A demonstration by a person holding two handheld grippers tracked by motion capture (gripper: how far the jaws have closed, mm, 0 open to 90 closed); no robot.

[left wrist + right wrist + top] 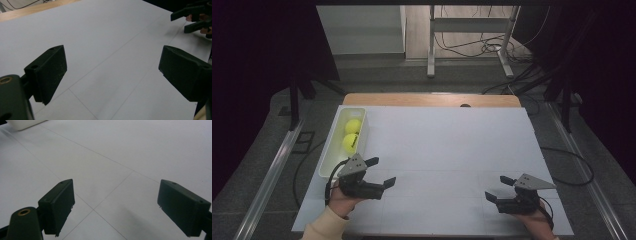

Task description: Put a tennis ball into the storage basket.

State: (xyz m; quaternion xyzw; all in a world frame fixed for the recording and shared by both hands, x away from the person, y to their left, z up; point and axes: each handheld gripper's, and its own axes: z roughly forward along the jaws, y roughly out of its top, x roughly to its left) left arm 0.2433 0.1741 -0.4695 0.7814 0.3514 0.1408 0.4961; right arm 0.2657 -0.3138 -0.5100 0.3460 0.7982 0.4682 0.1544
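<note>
Near the table's front edge, left gripper (380, 171) and right gripper (498, 188) rest empty with jaws spread, while two tennis balls (351, 135) in the far-left white bin (364, 131) could roll away if pinched off-centre.

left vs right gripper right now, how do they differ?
The left gripper sits beside the white bin holding two tennis balls; the right gripper sits over bare table. Left's jaws point right, right's point left. Both are open and empty.

No readable text, no labels, no brand marks, no numbers — nothing legible on any surface
</note>
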